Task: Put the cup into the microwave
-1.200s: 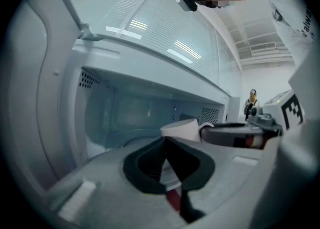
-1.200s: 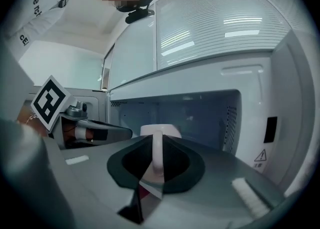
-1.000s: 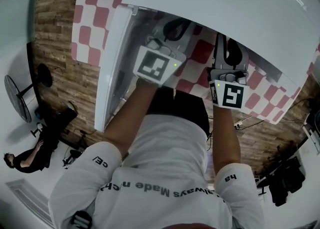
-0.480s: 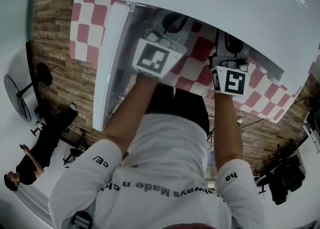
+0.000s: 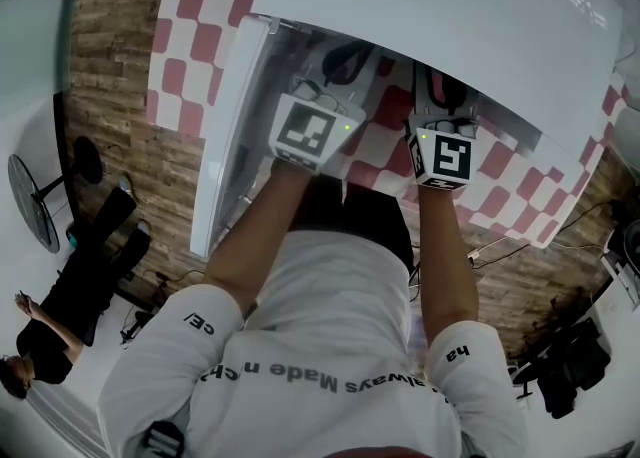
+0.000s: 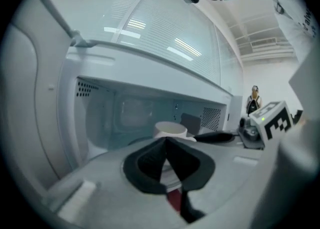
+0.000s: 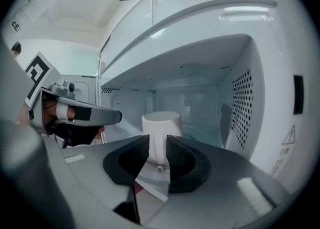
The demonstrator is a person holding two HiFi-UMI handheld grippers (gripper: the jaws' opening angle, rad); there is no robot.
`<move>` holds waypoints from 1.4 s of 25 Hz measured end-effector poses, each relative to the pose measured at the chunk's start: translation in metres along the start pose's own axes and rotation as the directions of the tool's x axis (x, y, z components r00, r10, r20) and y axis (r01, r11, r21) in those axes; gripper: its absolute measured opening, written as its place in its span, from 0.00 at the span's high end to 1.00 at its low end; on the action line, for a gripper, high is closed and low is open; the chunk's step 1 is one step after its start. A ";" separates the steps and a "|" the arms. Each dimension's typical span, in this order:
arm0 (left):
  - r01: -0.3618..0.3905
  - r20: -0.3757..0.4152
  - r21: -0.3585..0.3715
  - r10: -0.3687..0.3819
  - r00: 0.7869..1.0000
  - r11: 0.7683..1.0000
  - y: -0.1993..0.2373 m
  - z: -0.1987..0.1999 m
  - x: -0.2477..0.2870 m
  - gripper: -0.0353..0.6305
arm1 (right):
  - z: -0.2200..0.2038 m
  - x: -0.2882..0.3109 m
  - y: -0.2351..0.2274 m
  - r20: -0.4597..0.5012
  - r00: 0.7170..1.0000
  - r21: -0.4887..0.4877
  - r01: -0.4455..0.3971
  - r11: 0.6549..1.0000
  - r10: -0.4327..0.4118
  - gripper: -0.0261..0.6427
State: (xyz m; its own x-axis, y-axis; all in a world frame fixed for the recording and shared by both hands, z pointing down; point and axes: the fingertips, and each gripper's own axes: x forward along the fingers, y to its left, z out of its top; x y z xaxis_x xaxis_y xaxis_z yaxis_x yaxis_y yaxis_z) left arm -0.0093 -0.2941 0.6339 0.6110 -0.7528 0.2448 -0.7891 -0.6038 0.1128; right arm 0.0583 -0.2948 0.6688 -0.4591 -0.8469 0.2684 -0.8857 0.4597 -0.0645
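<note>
The cup (image 7: 161, 128) stands upright, mouth up, inside the microwave (image 7: 260, 98), under its roof and about midway between the two side walls; it lies straight ahead of the right gripper (image 7: 158, 145), deeper into the microwave than the jaw tips; a narrow white part of the cup fills the gap between those jaws, most likely its handle, so this gripper seems clamped on the cup; whether the cup's foot rests on the microwave floor cannot be told.

The left gripper (image 6: 165, 140) has its jaws pressed together with nothing between them; it sits at the mouth of the microwave, on the side nearer the swung-open door (image 5: 225, 126), and the cup is ahead of it and a little to its right, apart from its tips.

The right gripper is the nearer one and the one that carries; my judgement is that the next move turns on lowering the cup along its upright axis onto the microwave floor, then letting go and drawing straight back out.

Count: one cup; one microwave; one door; two grippers.
</note>
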 end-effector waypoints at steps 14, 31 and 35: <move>0.045 -0.003 -0.027 -0.045 0.999 0.999 -0.057 0.059 -0.064 0.94 | 0.063 -0.095 0.015 -0.051 0.998 -0.031 -0.026 0.999 0.024 0.83; 0.116 0.111 -0.057 -0.110 0.988 0.992 -0.120 0.184 -0.134 0.94 | 0.196 -0.212 0.035 0.038 0.998 -0.019 -0.057 0.998 0.058 0.86; 0.144 0.113 -0.012 -0.142 0.983 0.989 -0.137 0.210 -0.148 0.94 | 0.229 -0.234 0.041 0.064 0.996 -0.043 -0.062 0.997 0.065 0.86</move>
State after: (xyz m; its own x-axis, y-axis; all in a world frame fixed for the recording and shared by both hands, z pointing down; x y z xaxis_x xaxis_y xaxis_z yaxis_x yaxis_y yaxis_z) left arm 0.0216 -0.1547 0.3794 0.7200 -0.6842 0.1158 -0.6934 -0.7028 0.1586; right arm 0.1135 -0.1386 0.3835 -0.5188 -0.8308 0.2014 -0.8518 0.5223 -0.0398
